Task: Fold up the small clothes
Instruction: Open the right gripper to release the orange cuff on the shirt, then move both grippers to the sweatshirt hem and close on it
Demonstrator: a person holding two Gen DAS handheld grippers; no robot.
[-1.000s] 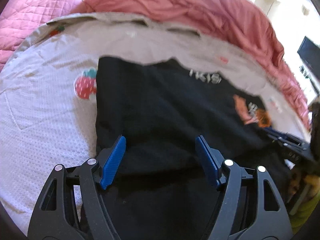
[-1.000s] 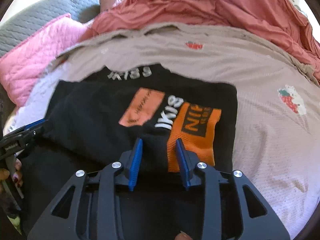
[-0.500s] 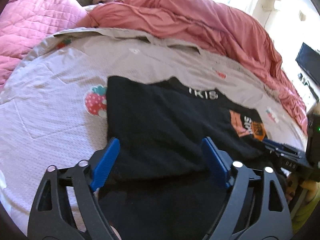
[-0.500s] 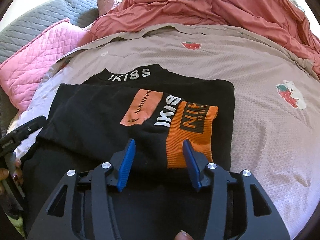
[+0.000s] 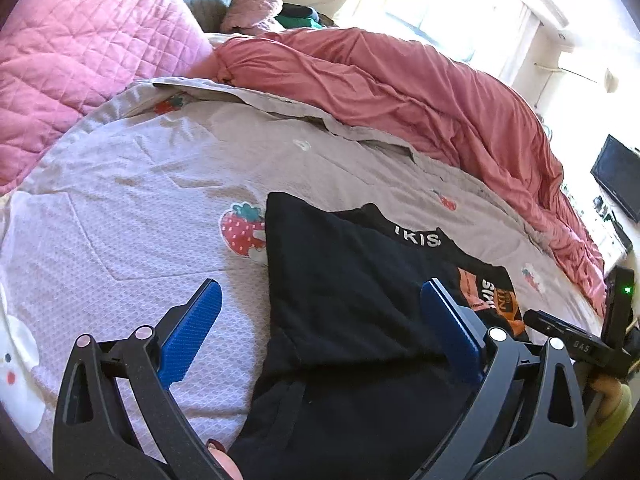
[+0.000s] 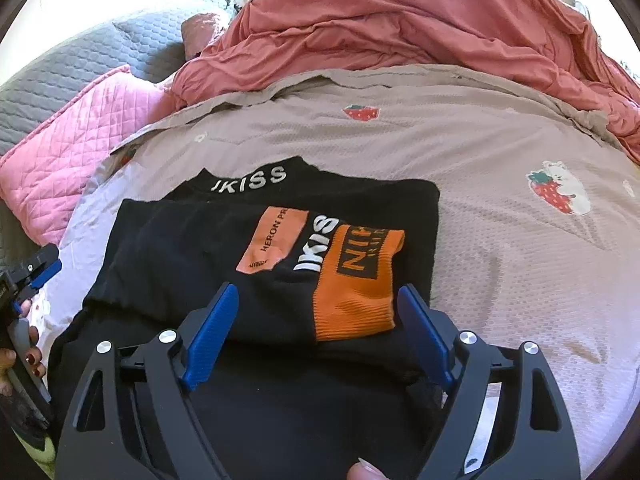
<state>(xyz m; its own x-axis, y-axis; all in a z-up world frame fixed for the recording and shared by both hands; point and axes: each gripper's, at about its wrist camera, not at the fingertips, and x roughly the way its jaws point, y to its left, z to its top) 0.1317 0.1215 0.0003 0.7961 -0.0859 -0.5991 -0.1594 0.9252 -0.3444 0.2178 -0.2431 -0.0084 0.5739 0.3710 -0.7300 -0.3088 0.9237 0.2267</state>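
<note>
A: From the right wrist I read the black sweatshirt (image 6: 224,256) folded on the strawberry-print bedspread (image 6: 500,240); its orange cuff (image 6: 356,280) is legible only here. Right gripper (image 6: 316,332) jaws have just been opening, nothing clamped.

B: Left wrist shows the sweatshirt's plain side. Left gripper (image 5: 320,332) jaws have just been opening, wide apart, empty. Lower hem is cut off. Behind the sweatshirt: red duvet (image 5: 400,92), pink quilted pillow (image 5: 80,60).
</note>
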